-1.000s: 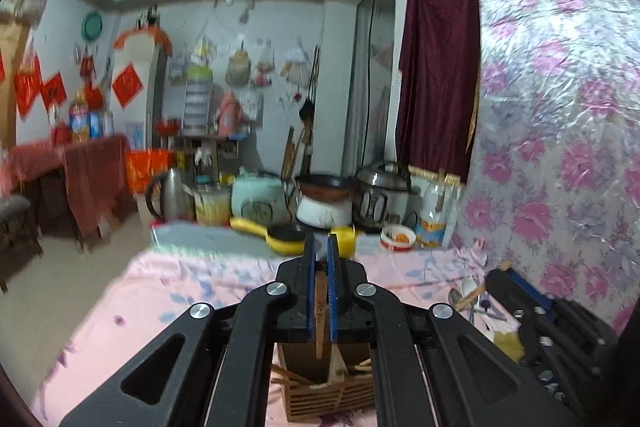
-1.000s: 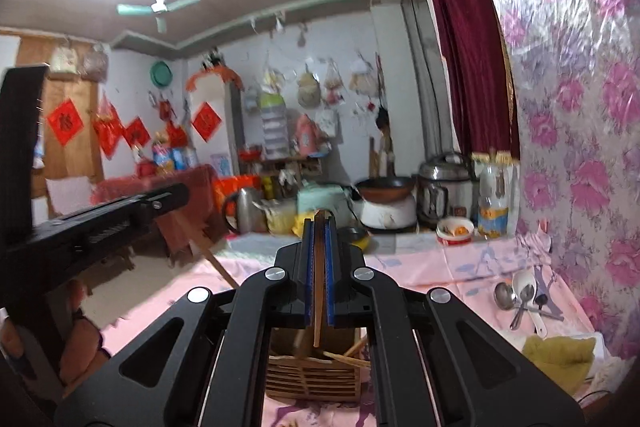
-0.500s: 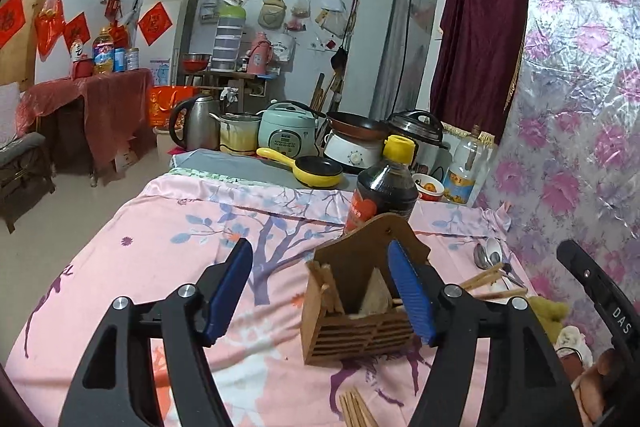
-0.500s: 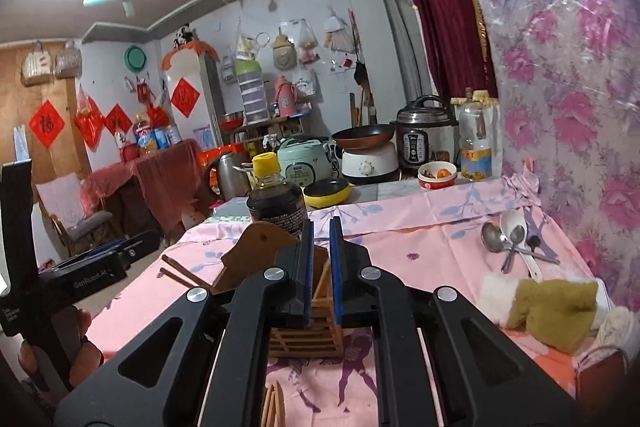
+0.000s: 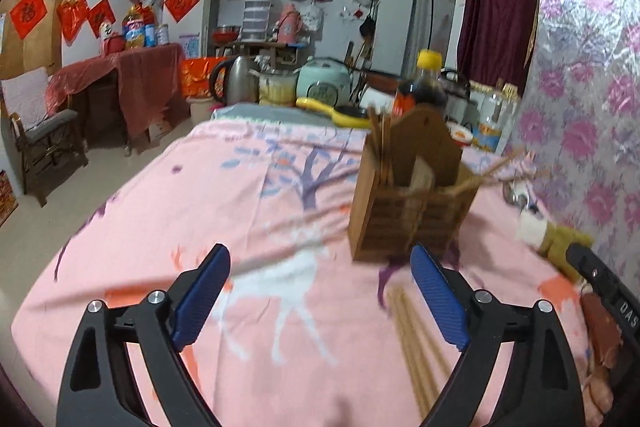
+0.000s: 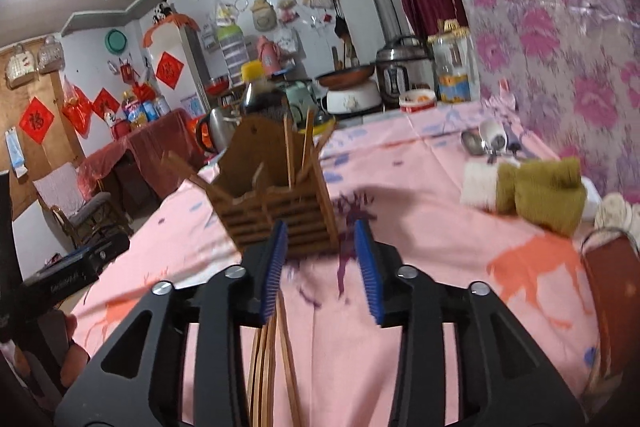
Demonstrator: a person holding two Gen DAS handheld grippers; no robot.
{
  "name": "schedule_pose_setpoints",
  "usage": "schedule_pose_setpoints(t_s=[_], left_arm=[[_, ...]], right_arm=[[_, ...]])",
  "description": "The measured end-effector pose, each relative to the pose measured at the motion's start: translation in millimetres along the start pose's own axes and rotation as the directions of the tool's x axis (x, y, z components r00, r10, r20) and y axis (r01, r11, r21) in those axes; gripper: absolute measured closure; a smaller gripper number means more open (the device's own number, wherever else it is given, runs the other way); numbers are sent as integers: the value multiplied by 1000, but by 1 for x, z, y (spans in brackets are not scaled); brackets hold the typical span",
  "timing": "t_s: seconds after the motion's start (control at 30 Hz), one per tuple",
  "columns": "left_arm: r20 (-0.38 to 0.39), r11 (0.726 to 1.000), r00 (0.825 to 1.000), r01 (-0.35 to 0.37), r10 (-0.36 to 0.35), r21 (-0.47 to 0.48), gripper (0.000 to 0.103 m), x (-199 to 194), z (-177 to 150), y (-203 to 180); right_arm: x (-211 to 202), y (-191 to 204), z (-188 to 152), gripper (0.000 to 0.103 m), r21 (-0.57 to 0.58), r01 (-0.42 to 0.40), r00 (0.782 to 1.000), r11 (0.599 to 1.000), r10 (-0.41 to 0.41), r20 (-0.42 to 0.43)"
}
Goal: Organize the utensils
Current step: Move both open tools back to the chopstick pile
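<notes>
Left claw (image 5: pixel 320 291): just spreading wide, nothing between.
Right claw (image 6: pixel 322 267): just parting, empty.
Slatted brown wooden utensil holder (image 5: pixel 404 203): upright on pink-clothed desk (image 5: pixel 200 195).

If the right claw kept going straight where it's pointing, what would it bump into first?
Most likely the wooden chopstick holder, which stands right ahead of the open right claw on the pink tablecloth. Depth is hard to judge.

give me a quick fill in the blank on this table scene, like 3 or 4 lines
1. The wooden holder stands on a pink ____.
2. The loose chopsticks lie flat on the cloth, ____ the holder.
3. The left claw holds ____ between its pads.
4. The bottle behind the holder has a ____ cap.

Missing words: cloth; outside; nothing; yellow
</notes>
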State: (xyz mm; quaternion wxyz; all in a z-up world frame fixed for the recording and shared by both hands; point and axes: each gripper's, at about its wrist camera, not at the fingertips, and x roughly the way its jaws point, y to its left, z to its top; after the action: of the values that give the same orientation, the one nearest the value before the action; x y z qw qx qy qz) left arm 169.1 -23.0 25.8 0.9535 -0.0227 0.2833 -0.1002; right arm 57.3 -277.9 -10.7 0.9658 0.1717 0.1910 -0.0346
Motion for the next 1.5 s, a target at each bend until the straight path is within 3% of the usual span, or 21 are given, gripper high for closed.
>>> schedule_pose_setpoints(t_s=[0.23,0.47,0.6,0.7,0.93,1.23,1.33,1.5], left_arm=[[-130,1000,992,6,-4,10,12,-2,-68,2],[-204,990,979,13,16,138,12,-7,-133,-7],[-226,981,973,87,-46,174,12,-5,-141,-19],[-230,969,970,128,-78,209,11,-5,-147,-30],[-226,940,970,160,-92,302,9,-7,-155,-52],[-272,926,958,181,-89,332,6,7,-159,-62],[-277,931,957,174,-83,321,4,15,-156,-63],[-293,979,956,63,-4,192,4,33,-141,-30]], right_arm=[[-14,7,-33,47,-34,-4,999,999,3,-49],[-20,-1,-74,38,-94,12,992,995,-23,-122],[-6,-13,-98,37,-122,64,980,990,-85,-178],[-2,-19,-97,38,-82,49,979,995,-64,-196],[-2,-19,-98,37,-76,47,979,996,-61,-196],[1,-21,-99,35,-59,48,977,997,-59,-203],[2,-22,-100,34,-51,47,977,998,-57,-204],[2,-23,-100,34,-46,46,978,998,-54,-204]])
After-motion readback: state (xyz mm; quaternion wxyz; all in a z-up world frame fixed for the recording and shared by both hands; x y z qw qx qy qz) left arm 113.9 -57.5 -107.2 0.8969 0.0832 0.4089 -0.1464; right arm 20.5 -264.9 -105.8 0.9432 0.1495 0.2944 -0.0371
